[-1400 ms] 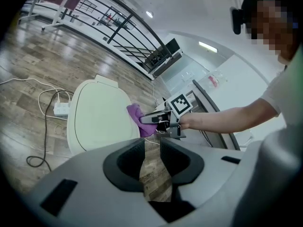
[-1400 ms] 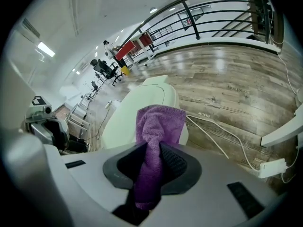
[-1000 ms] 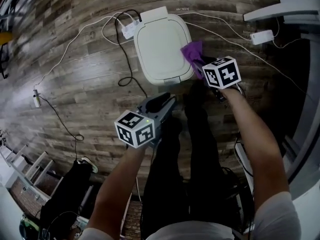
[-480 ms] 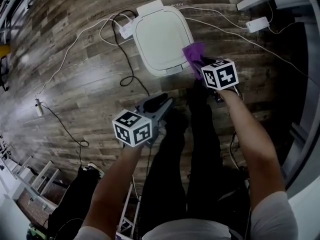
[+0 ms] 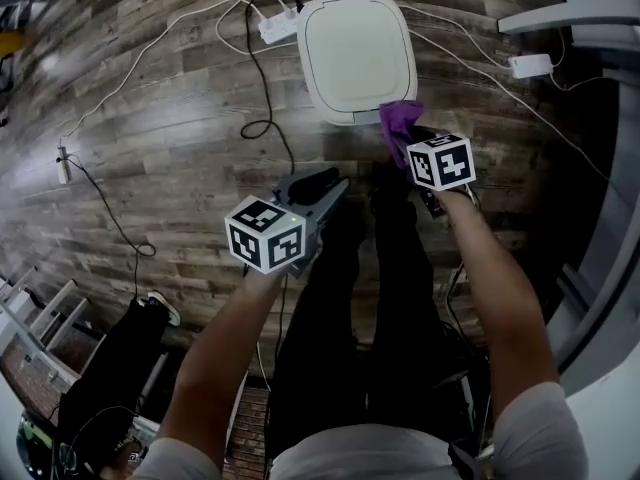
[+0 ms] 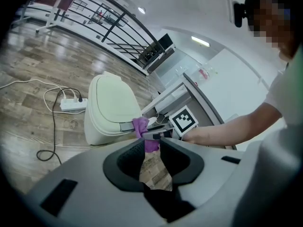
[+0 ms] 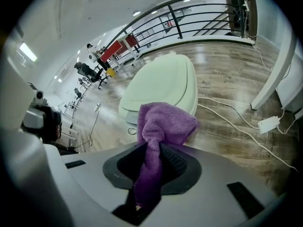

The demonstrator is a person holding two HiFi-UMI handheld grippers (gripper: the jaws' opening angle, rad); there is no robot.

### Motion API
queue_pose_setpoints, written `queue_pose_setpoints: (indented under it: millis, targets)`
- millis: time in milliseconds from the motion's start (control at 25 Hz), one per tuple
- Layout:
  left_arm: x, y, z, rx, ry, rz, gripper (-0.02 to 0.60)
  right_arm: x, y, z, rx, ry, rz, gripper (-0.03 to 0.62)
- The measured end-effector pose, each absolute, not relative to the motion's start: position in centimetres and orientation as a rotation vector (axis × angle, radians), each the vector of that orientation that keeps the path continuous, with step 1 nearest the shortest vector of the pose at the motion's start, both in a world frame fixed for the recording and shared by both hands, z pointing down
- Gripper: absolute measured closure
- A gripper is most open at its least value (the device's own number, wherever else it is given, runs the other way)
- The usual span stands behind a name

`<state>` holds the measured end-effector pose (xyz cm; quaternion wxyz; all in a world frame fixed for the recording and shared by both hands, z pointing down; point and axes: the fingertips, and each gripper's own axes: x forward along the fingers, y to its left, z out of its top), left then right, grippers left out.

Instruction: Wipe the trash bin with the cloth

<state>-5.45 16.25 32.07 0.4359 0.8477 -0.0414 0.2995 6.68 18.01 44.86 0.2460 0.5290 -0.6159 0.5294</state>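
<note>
The trash bin (image 5: pixel 355 48) stands on the wood floor with its pale lid down; it also shows as the bin (image 6: pixel 111 108) and the bin (image 7: pixel 163 84). A purple cloth (image 5: pixel 400 120) sits at the bin's near right corner, by the lid's front edge. My right gripper (image 5: pixel 412 138) is shut on that cloth (image 7: pixel 163 122), which bunches out past the jaws of the right gripper (image 7: pixel 158 148). My left gripper (image 5: pixel 328 185) hangs short of the bin, over the floor. The left gripper (image 6: pixel 151 148) is open with only floor between its jaws; the cloth (image 6: pixel 142 126) lies beyond it.
A white power strip (image 5: pixel 278 26) with white cables lies behind the bin, and a black cable (image 5: pixel 262 118) loops at its left. A white adapter (image 5: pixel 530 65) and white furniture (image 5: pixel 590 18) are at the right. The person's legs (image 5: pixel 370 298) are below the grippers.
The right gripper has drawn the cloth from the bin's right side toward its near right corner. The left gripper has drifted slightly and stays open.
</note>
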Motion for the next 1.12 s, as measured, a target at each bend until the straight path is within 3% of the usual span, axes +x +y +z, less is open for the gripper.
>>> queue_pose_setpoints:
  millis: [200, 520, 920, 1120]
  targets:
    - [-6.9, 16.3, 32.2, 2.088, -0.138, 0.722, 0.48, 0.5, 20.6, 45.1, 1.242, -1.726, 1.461, 0.508]
    - [-9.9, 15.4, 32.9, 2.048, -0.219, 0.688, 0.48, -5.5, 18.2, 41.6, 1.094, -1.901, 1.207, 0.51]
    - [-11.5, 14.2, 33.3, 2.001, -0.247, 0.63, 0.48, -3.9, 14.8, 38.0, 1.385, -1.983, 1.586, 0.517]
    - [-11.3, 13.3, 32.8, 2.011, -0.245, 0.611, 0.48, 2.8, 10.3, 33.7, 1.639, -2.045, 1.565, 0.517]
